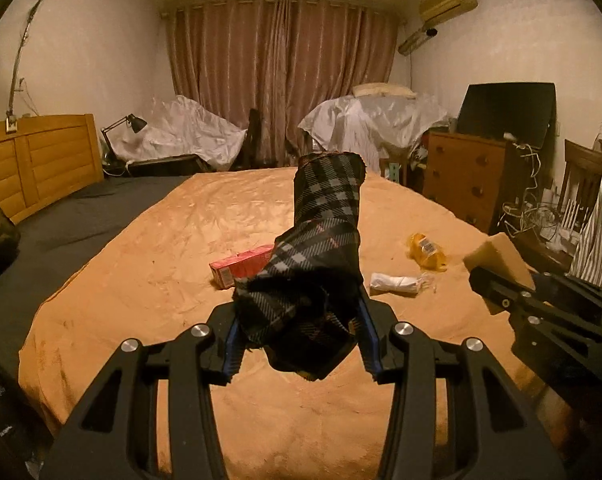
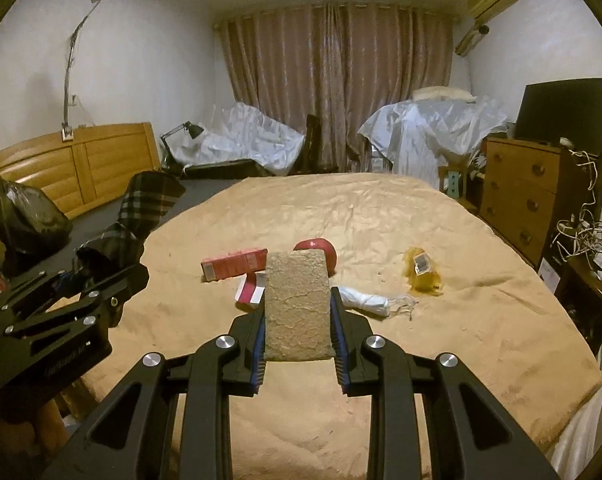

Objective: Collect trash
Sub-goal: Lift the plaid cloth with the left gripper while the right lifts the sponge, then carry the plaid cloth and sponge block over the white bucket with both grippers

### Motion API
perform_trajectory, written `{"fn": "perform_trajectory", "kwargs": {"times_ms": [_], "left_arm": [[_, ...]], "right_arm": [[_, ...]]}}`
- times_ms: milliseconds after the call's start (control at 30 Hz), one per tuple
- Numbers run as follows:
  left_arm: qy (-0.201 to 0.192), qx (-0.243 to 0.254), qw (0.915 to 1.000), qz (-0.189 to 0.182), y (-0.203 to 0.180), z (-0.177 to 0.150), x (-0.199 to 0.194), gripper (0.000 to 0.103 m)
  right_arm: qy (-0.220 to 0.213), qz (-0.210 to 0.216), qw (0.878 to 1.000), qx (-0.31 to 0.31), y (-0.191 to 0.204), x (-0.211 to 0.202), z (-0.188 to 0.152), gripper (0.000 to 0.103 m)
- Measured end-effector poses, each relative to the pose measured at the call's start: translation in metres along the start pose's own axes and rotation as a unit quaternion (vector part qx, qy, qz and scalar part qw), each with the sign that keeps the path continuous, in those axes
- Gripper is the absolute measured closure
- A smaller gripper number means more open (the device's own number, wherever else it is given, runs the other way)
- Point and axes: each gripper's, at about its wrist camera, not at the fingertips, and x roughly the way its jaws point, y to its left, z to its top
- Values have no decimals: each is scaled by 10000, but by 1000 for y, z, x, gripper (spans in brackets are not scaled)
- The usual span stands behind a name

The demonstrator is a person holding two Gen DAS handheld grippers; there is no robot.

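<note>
Bedroom, trash round under way. In the left wrist view, my left gripper (image 1: pixel 297 340) fills the lower centre of the frame, clenched on a dark plaid cloth (image 1: pixel 321 248) that stands up and away from the jaws, its long axis running from the fingertips toward the upper middle of the picture. Beyond it, on the tan blanket (image 1: pixel 181 240), lie a red carton (image 1: pixel 241 266) just left of the cloth, a white wrapper (image 1: pixel 397 284) to the right, and an amber plastic bottle (image 1: pixel 427 256) further right and a little higher. At the right edge my right gripper (image 1: pixel 489 276) enters, carrying a tan sponge (image 1: pixel 497 256). In the right wrist view, my right gripper (image 2: pixel 299 336) sits at lower centre, its jaws squeezed on that sponge (image 2: pixel 297 304), which stands lengthwise between the fingers and points toward the middle of the frame. Directly behind it are the red carton (image 2: pixel 233 264), a smaller red-and-white box (image 2: pixel 253 290) and a red round thing (image 2: pixel 321 252); the white wrapper (image 2: pixel 369 300) lies just right of the fingertips, the bottle (image 2: pixel 421 270) further right. My left gripper (image 2: pixel 97 280) is at the left edge with the cloth (image 2: pixel 141 216), close to a black bag (image 2: pixel 25 216) at far left. By my reckoning both hands are full, and the bag lies left of both, nearer the left one.
</note>
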Motion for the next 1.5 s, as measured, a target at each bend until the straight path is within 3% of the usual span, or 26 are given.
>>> {"fn": "perform_trajectory", "kwargs": {"times_ms": [567,867,1133,1500], "left_arm": [[-34,12,10000,-89,-6,-3,-11,58],[37,105,9991,-413,-26,8,-3,58],[41,332,9951,-926,-83,22,3,58],[98,775,9815,-1746,-173,26,1,58]], "right_arm": [[-103,-34,9999,70,0,-22,1,75],[-102,-227,9997,84,-18,-49,15,75],[-123,-797,9966,192,-68,-97,25,75],[-14,-1641,9852,500,-153,-172,14,75]]}}
